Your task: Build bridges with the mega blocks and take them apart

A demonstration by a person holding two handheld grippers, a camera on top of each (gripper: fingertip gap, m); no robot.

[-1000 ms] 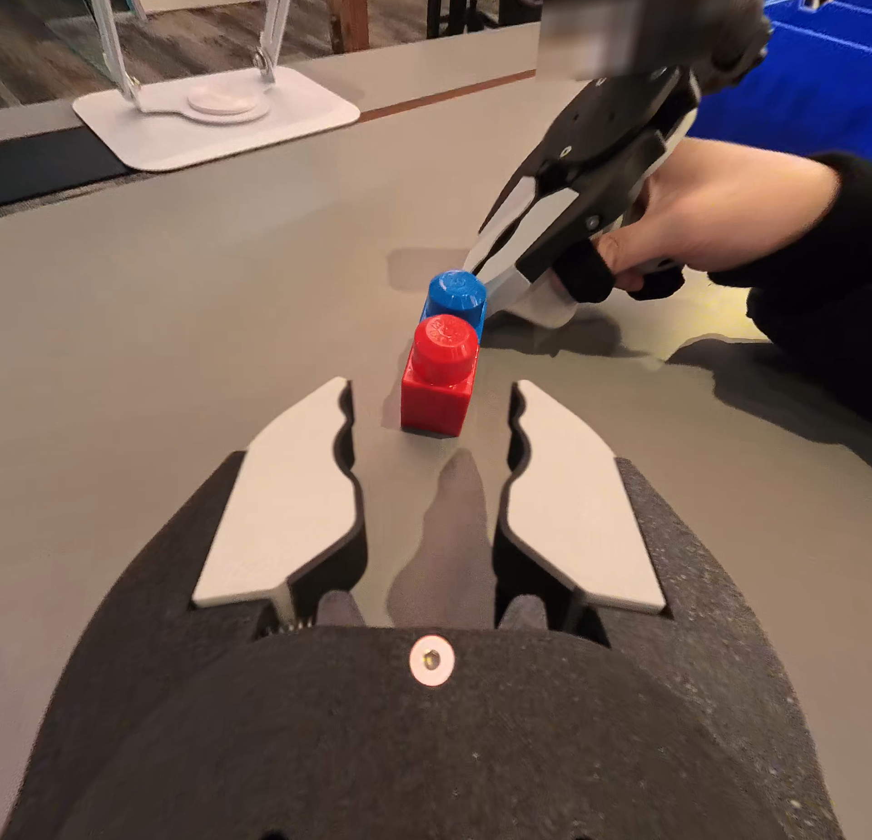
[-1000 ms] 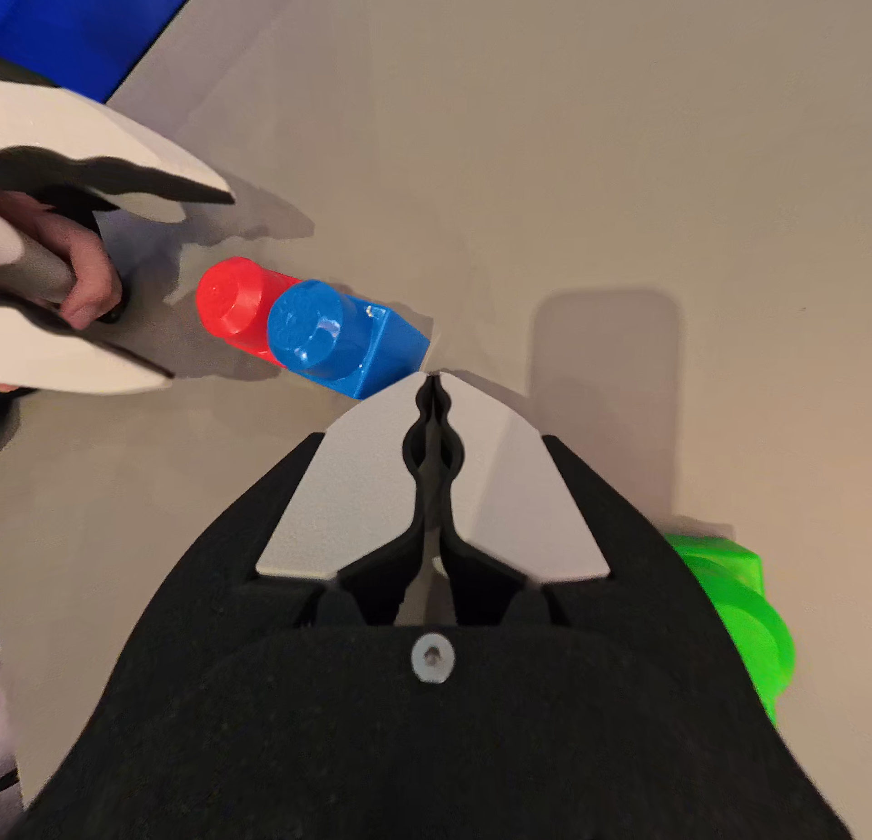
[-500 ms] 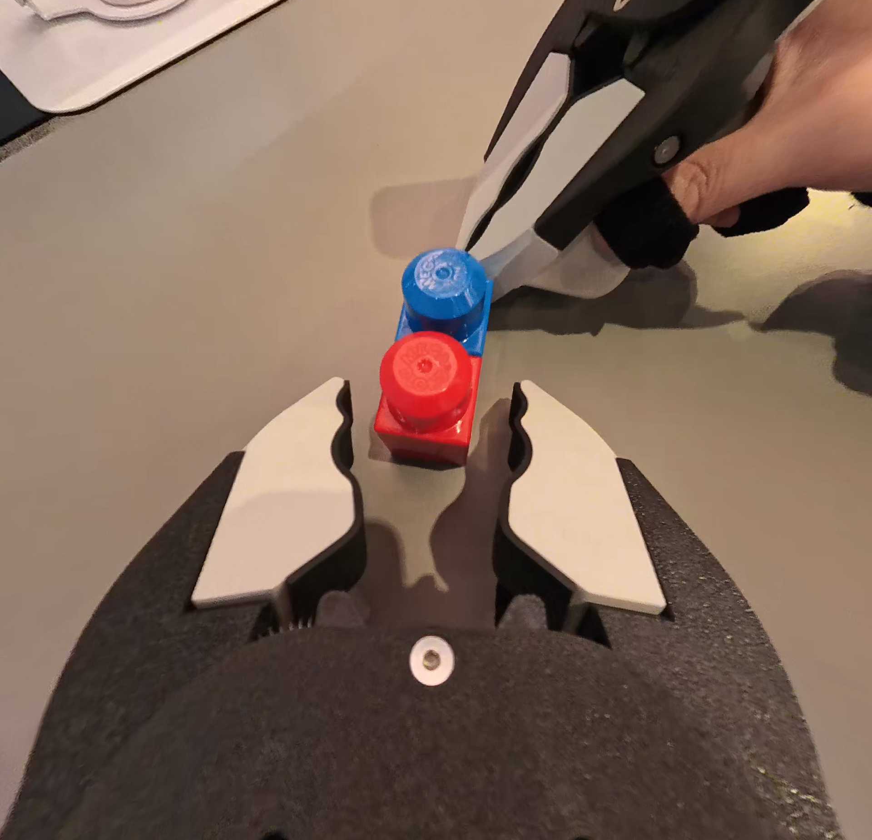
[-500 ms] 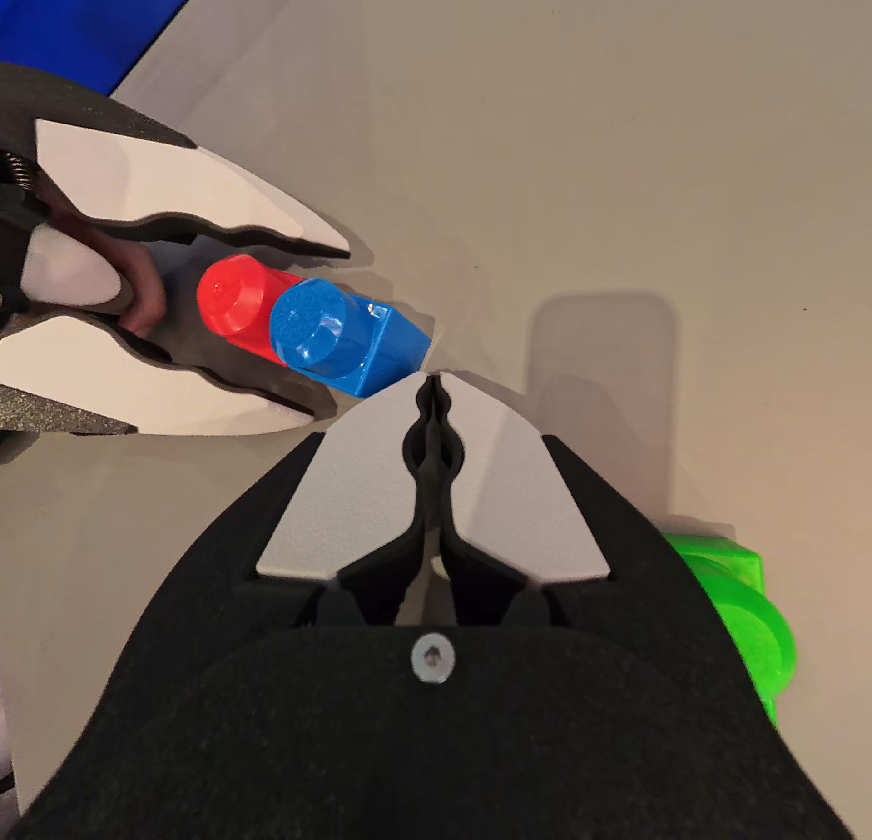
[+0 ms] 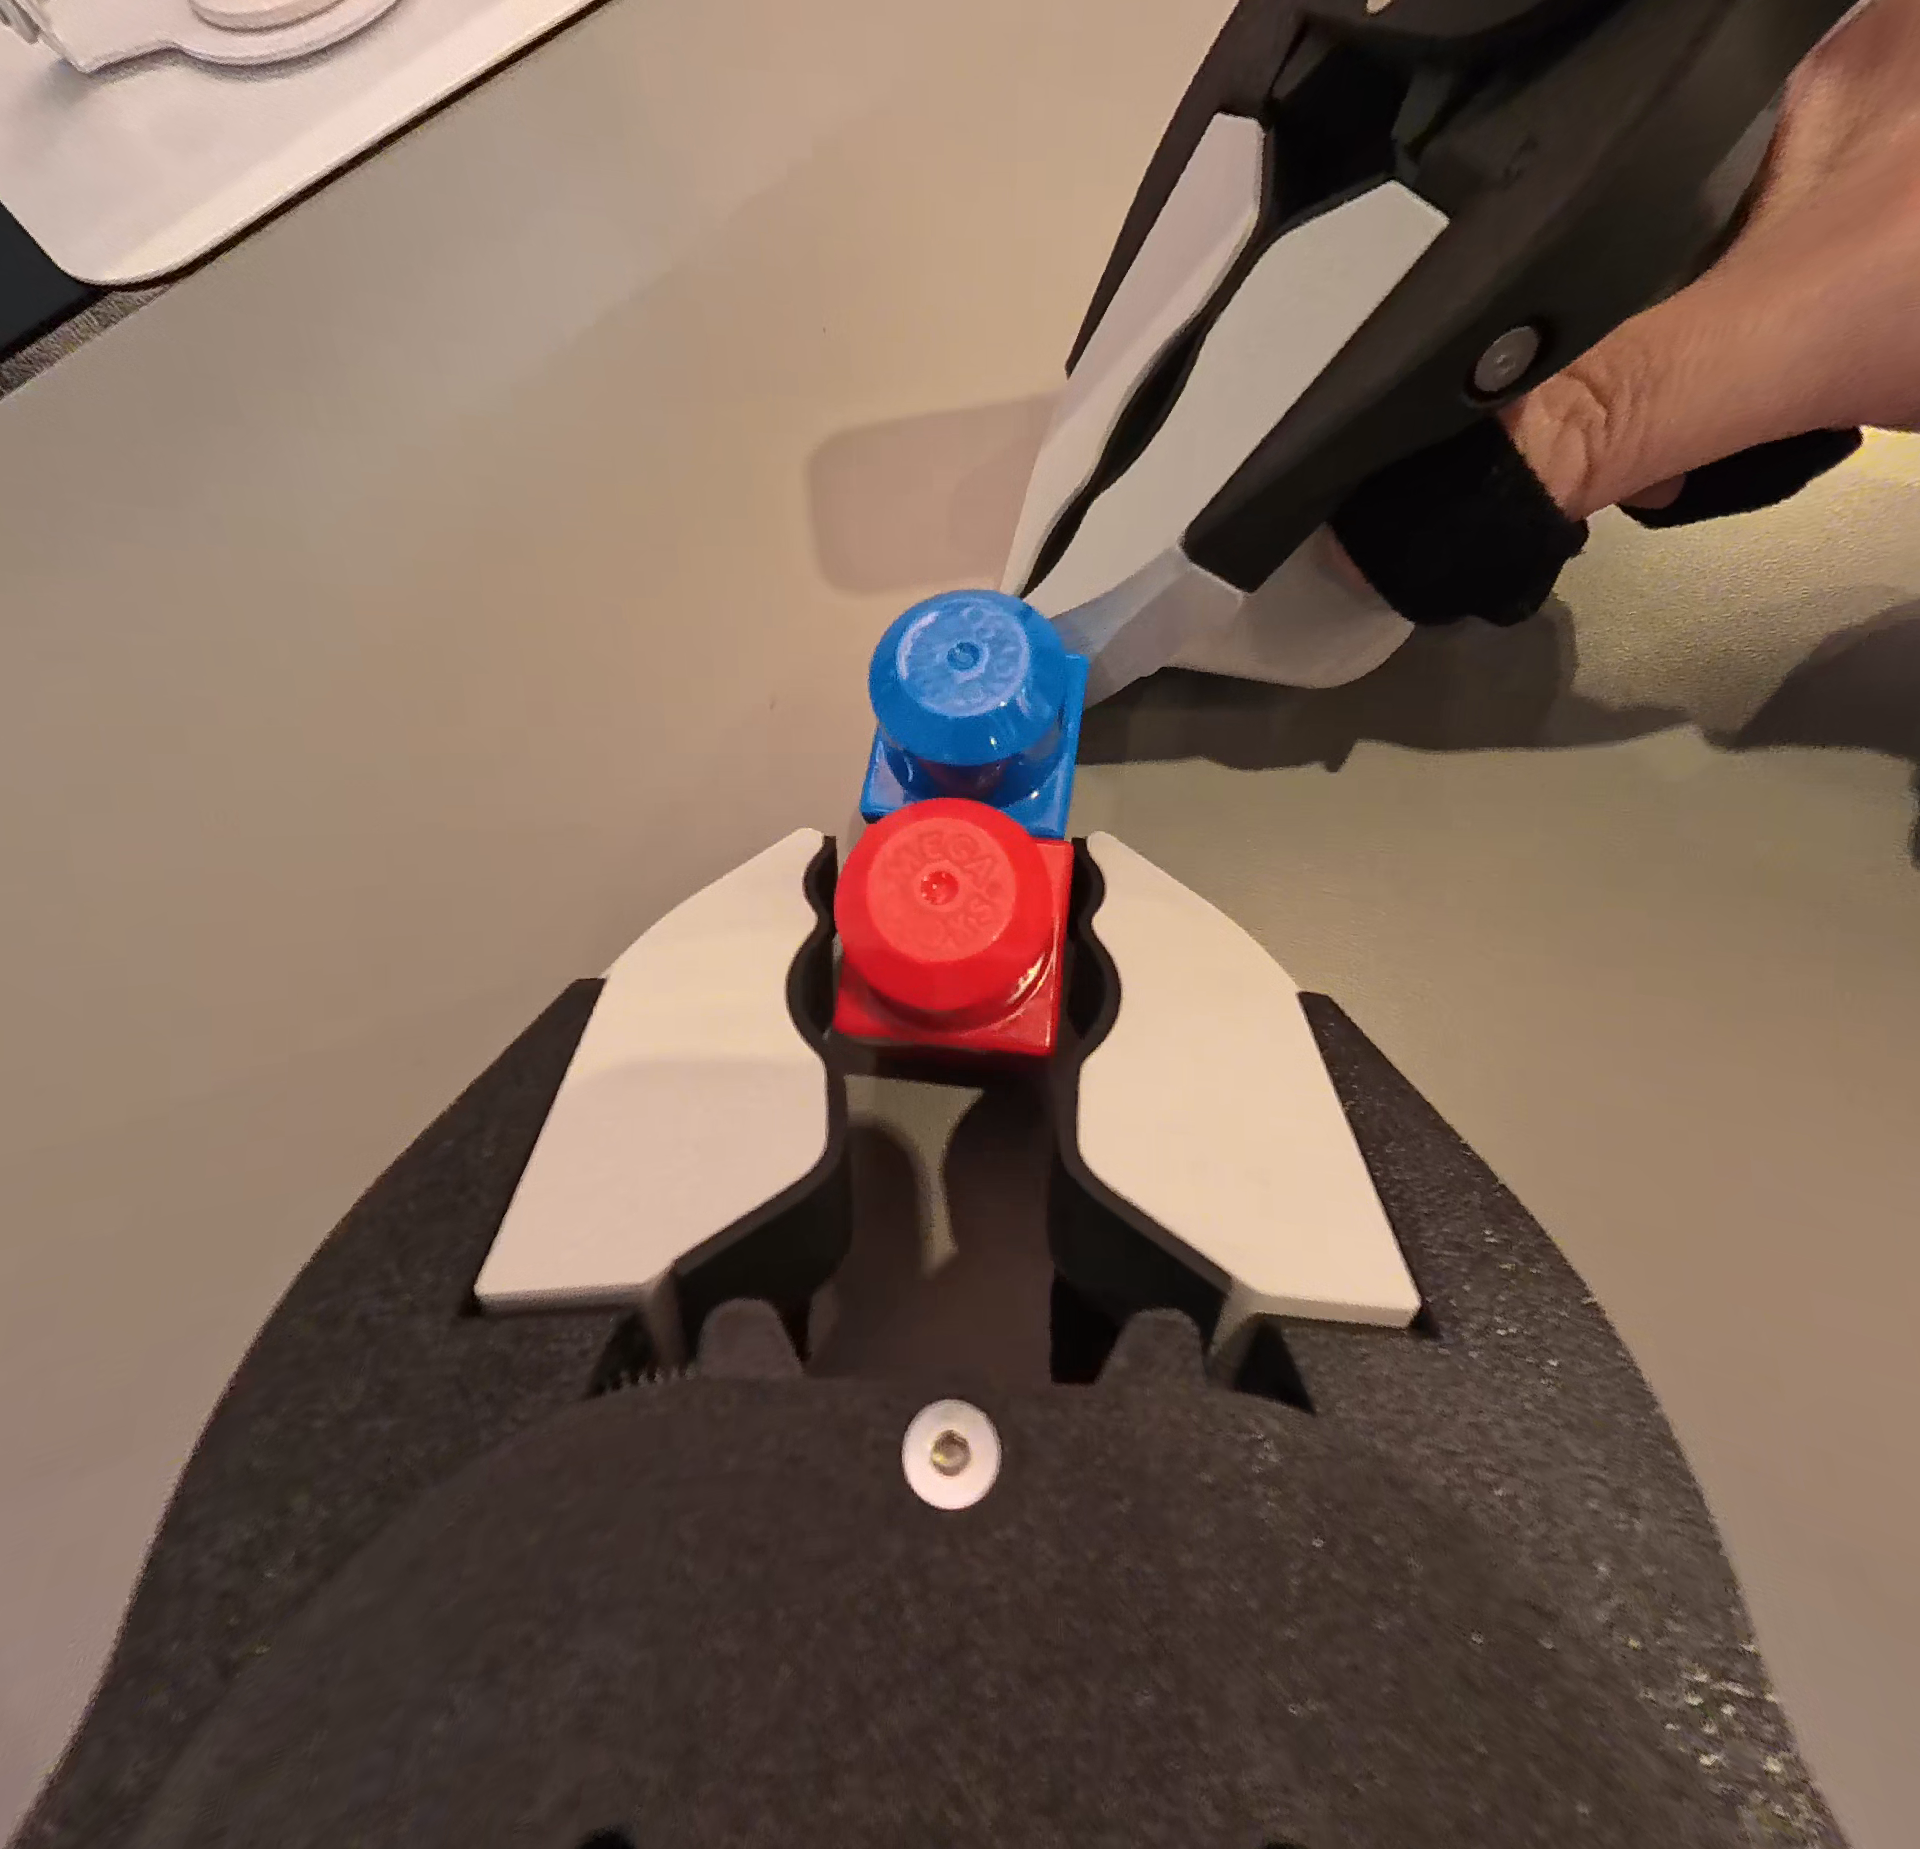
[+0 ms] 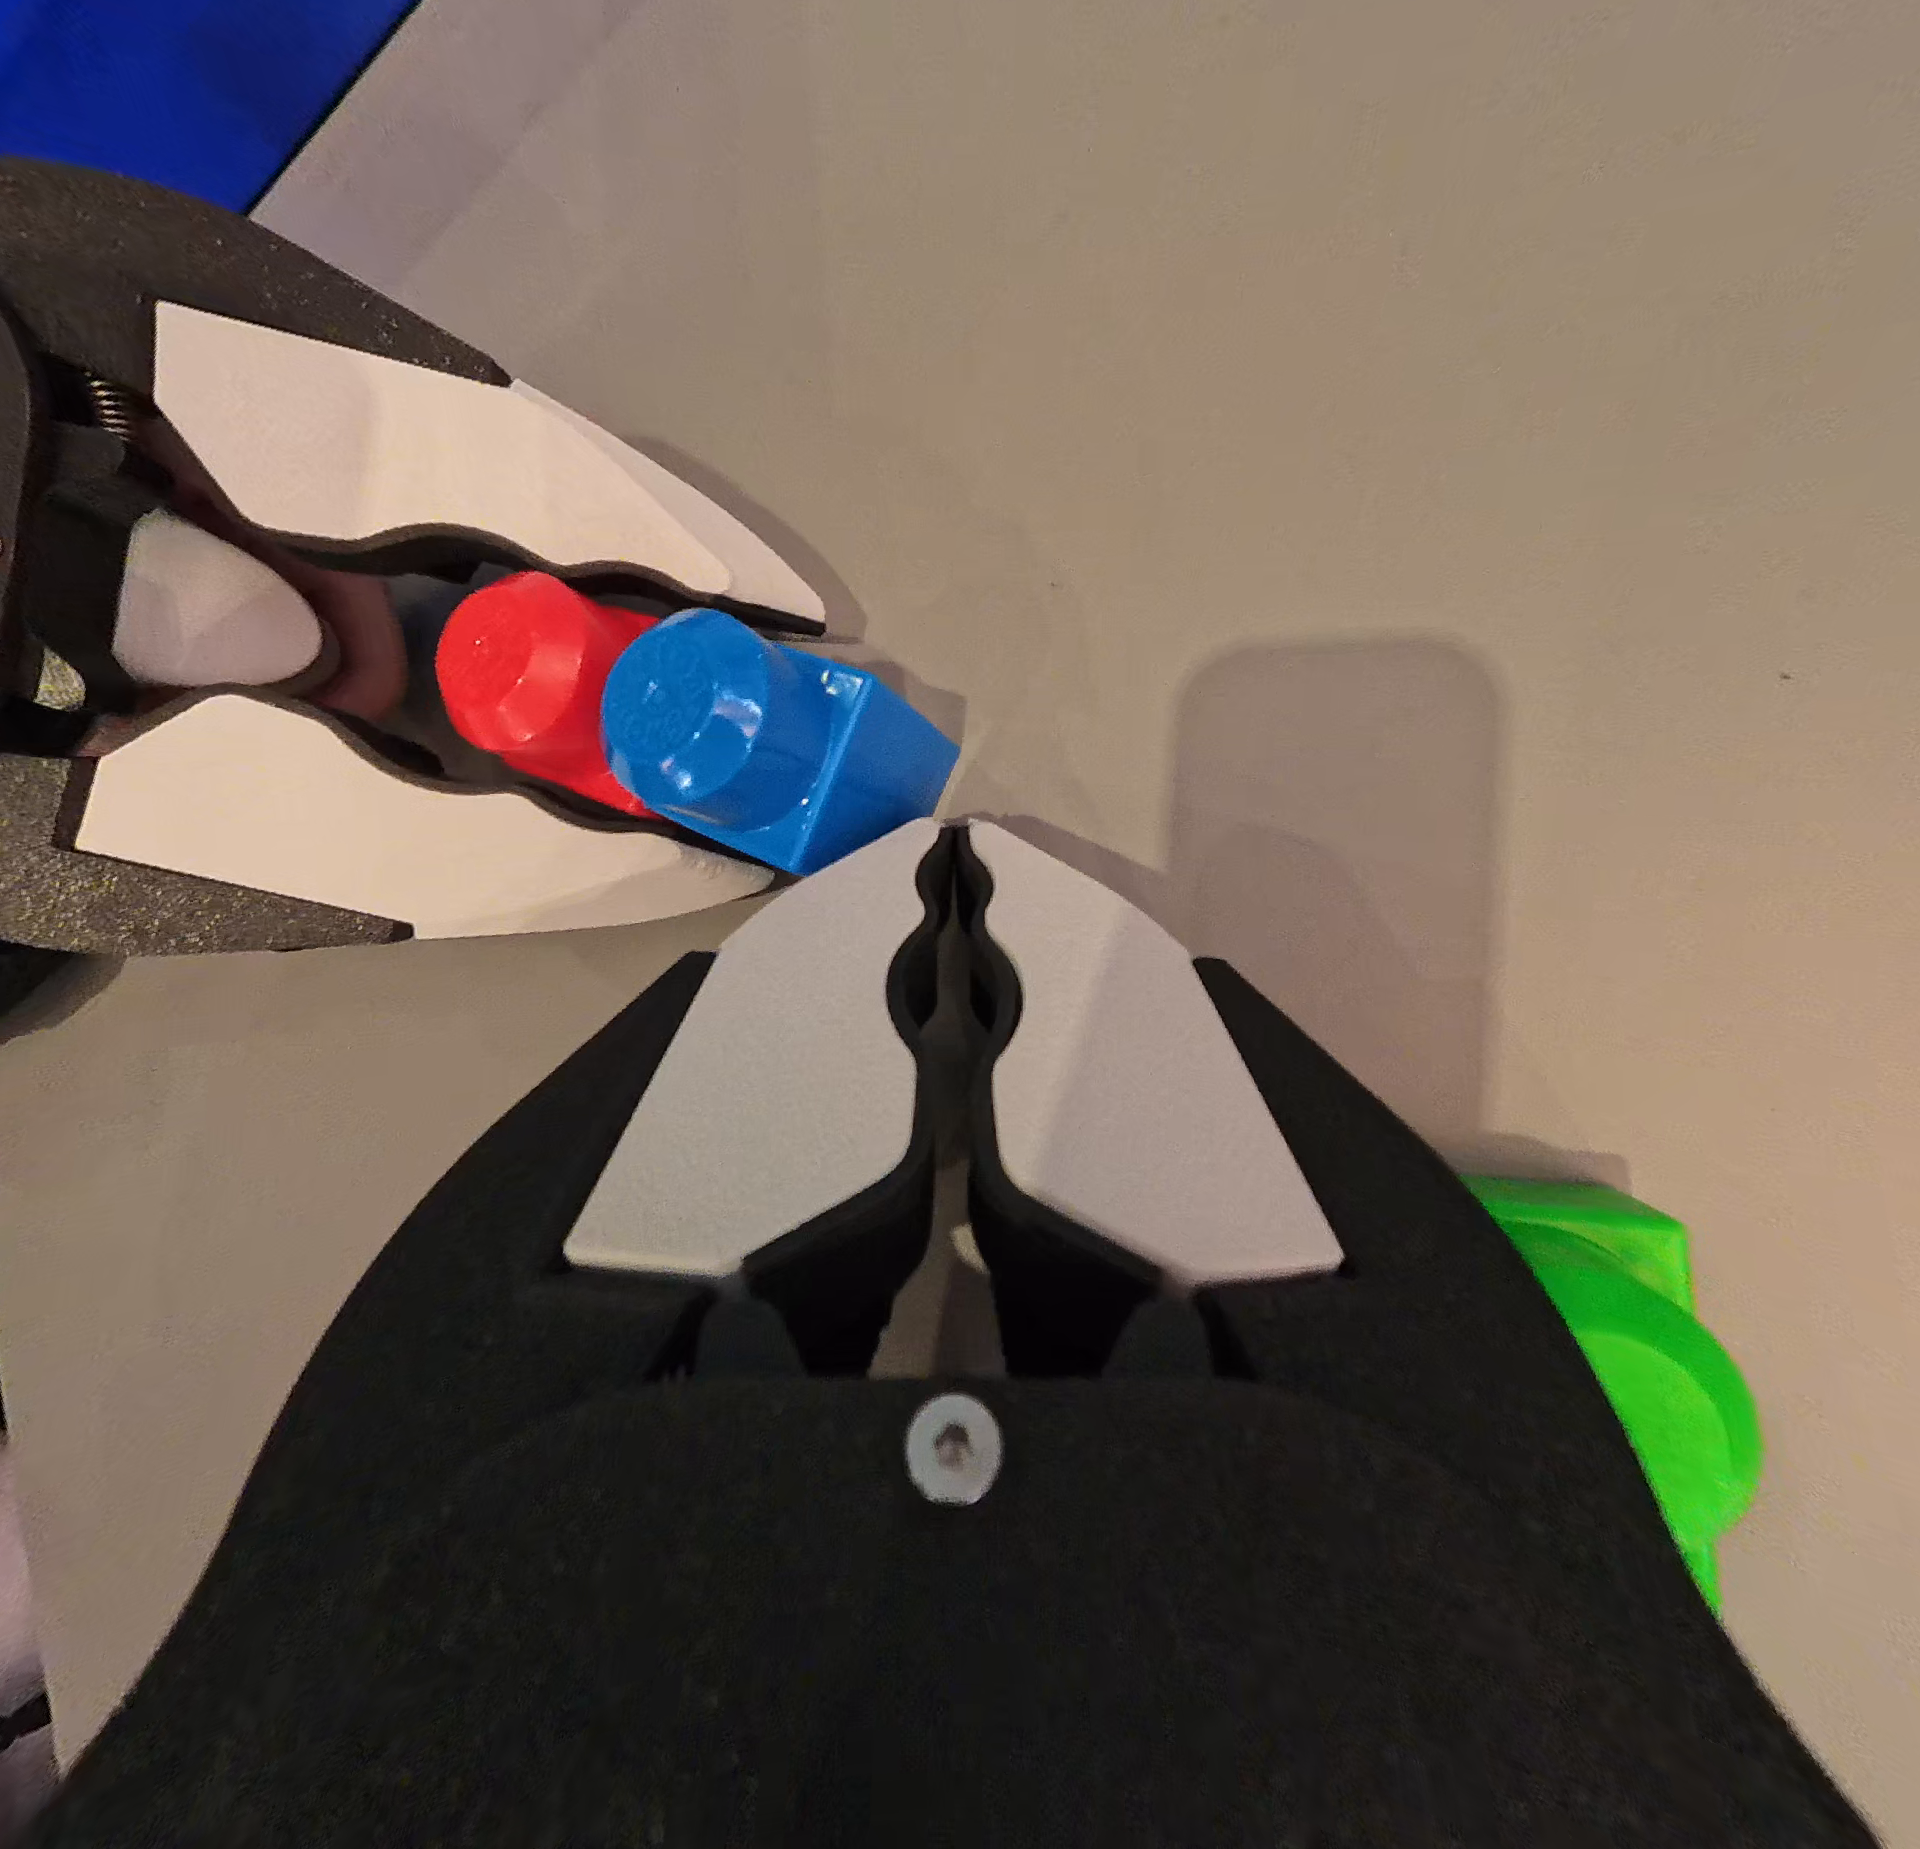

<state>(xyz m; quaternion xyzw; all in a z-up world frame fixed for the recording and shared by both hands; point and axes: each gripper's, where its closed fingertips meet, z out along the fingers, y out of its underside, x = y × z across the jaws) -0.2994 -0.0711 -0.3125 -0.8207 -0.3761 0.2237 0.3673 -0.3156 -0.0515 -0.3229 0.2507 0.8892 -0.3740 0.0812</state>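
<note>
Red block (image 5: 951, 952) sits clamped in left jaws, while right jaws, pressed together, brace blue block (image 5: 971, 719) against sliding.

Pretty cramped in the middle: the red block (image 5: 948, 952) is boxed in by the left hand-held gripper (image 5: 951, 869), and the blue block (image 5: 971, 724) is blocked behind by the right hand-held gripper (image 6: 951, 833). Open desk (image 5: 416, 656) is left on the left; a green block (image 6: 1621, 1384) is parked nearby.
</note>
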